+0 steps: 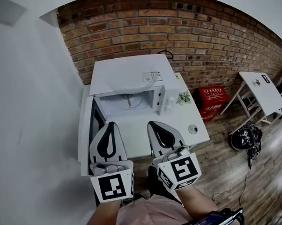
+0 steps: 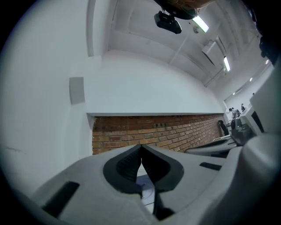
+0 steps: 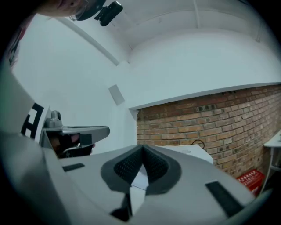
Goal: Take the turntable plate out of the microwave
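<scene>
Two grippers, the left gripper (image 1: 111, 124) and the right gripper (image 1: 152, 123), hang side by side close to the person's body, short of the microwave (image 1: 150, 62). Each has its jaws pressed together on nothing, which I judge to be a resting pose with no grip needed. The door (image 1: 96, 119) is swung wide to the left, leaving the cavity (image 1: 113, 105) free to reach. Inside, only a small hub (image 1: 129, 102) and a faint ring show. The turntable plate (image 1: 126, 90) seems to lie as a clear round rim on the microwave's top, though its glass makes that uncertain.
</scene>
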### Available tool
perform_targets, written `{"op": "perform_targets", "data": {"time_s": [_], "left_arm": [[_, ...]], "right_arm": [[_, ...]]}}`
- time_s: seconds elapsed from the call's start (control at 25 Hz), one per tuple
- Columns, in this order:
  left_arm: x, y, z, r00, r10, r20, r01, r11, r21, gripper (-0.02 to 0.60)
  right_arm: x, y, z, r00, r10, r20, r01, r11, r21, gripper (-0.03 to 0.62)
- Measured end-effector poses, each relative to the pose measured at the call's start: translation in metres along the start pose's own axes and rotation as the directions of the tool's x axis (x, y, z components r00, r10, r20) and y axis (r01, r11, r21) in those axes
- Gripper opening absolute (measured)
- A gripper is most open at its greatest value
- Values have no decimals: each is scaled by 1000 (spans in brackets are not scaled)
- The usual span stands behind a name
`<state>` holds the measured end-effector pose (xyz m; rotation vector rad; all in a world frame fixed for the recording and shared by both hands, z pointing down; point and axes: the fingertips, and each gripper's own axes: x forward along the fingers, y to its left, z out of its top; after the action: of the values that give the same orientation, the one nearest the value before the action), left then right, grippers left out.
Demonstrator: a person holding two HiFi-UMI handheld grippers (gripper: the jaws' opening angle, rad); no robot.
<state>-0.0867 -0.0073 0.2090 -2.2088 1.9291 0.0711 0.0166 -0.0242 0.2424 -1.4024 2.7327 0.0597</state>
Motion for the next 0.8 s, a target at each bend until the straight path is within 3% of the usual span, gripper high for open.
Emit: {"op": "perform_targets", "data": {"time_s": [0.2,0.8], "left_arm": [[-1,3,-1,1000,2,13,-2,1000,21,6],[4,-3,-4,1000,-8,-6,8,1000,-12,6]], "right_arm": [[1,4,-1,1000,3,-3,-3,999,-38,5],[6,5,1,1000,15,-8,-15,999,-47,5]]}}
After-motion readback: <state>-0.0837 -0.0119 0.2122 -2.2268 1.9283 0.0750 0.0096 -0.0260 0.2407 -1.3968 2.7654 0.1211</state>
